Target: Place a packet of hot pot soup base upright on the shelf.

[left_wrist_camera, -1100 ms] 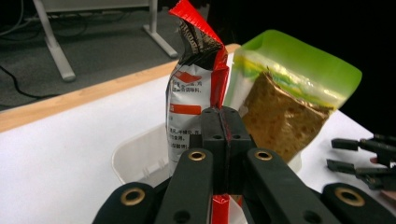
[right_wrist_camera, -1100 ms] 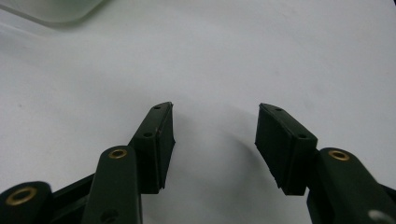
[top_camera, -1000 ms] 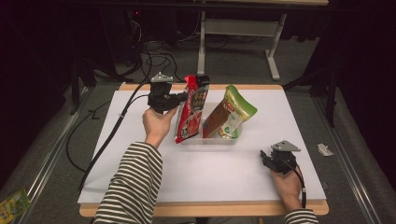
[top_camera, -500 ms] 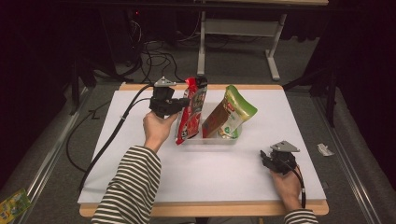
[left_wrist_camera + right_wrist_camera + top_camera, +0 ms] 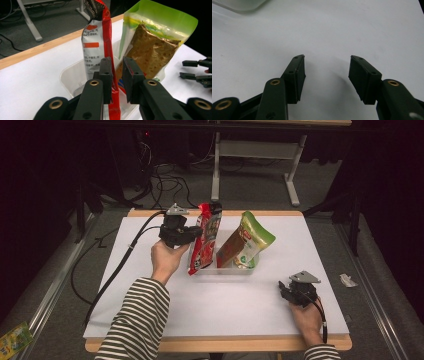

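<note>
While the left gripper (image 5: 192, 234) sits at the near-left side of the tall red snack bag (image 5: 204, 240), its jaws have just been opening: in the left gripper view the two black pads (image 5: 106, 75) stand a narrow gap apart, with the bag's red sealed edge (image 5: 110, 57) running between them, and they do not look pressed on it. That red bag stands upright at the left end of the clear plastic bin (image 5: 225, 268), which sits on the white-topped table (image 5: 150, 285) a little beyond its middle. Just beside it, in the right part of the same bin, leans the green pouch with a brown cake pictured on it (image 5: 247, 242), its top tilted toward the table's right side. The person's left hand (image 5: 167, 260), in a black-and-white striped sleeve (image 5: 135, 320), holds the left gripper, with its black cable (image 5: 120, 265) trailing off the table's left edge. Well apart, near the front right corner, the right gripper (image 5: 285, 292) rests low over the bare white surface, its jaws spread wide with nothing between them, as the right gripper view (image 5: 327, 72) shows
</note>
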A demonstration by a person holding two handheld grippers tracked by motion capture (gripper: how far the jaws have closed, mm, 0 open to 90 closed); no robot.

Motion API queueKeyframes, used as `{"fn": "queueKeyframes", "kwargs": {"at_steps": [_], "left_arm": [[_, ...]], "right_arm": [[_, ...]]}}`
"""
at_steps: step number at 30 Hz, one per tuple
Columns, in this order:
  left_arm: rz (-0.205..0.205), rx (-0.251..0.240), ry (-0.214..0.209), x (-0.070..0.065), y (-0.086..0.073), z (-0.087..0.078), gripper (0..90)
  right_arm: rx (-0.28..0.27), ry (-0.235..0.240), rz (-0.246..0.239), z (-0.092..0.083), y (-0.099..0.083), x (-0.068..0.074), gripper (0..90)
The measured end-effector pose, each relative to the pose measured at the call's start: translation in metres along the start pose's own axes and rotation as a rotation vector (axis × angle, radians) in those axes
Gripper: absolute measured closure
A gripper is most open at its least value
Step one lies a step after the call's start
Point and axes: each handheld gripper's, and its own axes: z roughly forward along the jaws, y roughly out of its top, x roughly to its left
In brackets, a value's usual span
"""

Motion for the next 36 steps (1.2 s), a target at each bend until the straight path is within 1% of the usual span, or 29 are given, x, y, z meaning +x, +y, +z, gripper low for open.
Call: {"fn": "queueKeyframes", "kwargs": {"at_steps": [3,8,11,14,17,20,23,27,28,33,34,36], "left_arm": [[0.001,0.005,-0.005,0.001,-0.002,-0.002,76.0],[-0.004,0.019,-0.008,0.002,-0.012,-0.006,75.2],[0.005,0.046,-0.014,0.002,-0.018,-0.010,75.8],[0.016,0.062,-0.020,0.000,-0.024,-0.014,74.9],[0.036,0.089,-0.011,-0.002,-0.033,-0.016,72.5],[0.045,0.121,-0.002,-0.003,-0.043,-0.016,70.3],[0.052,0.166,0.007,-0.003,-0.055,-0.013,69.9],[0.037,0.213,0.010,0.000,-0.069,-0.007,70.2],[0.035,0.219,0.006,0.000,-0.071,-0.005,70.2],[0.026,0.243,-0.003,-0.002,-0.074,0.004,70.9],[0.021,0.243,-0.007,-0.002,-0.075,0.006,70.9],[0.020,0.242,-0.001,-0.002,-0.075,0.008,71.1]], "right_arm": [[0.000,0.000,0.001,0.000,0.000,0.000,47.3],[0.001,0.001,0.001,0.000,0.000,0.000,47.3],[0.001,0.002,0.002,0.000,0.000,0.000,47.3],[0.000,0.005,0.005,0.000,0.000,-0.001,47.3],[0.002,0.006,0.010,0.000,0.000,-0.001,47.3],[0.000,0.004,0.005,0.000,0.000,-0.001,47.3],[0.000,0.004,0.004,0.000,0.000,-0.001,47.3],[0.000,0.006,0.012,0.000,0.000,-0.001,47.3],[0.003,0.009,0.015,0.000,0.000,-0.001,47.3],[0.001,0.007,0.013,0.000,0.000,-0.001,47.2],[0.000,0.006,0.012,0.000,0.000,-0.001,47.2],[0.000,0.006,0.012,0.000,0.000,-0.001,47.2]]}}
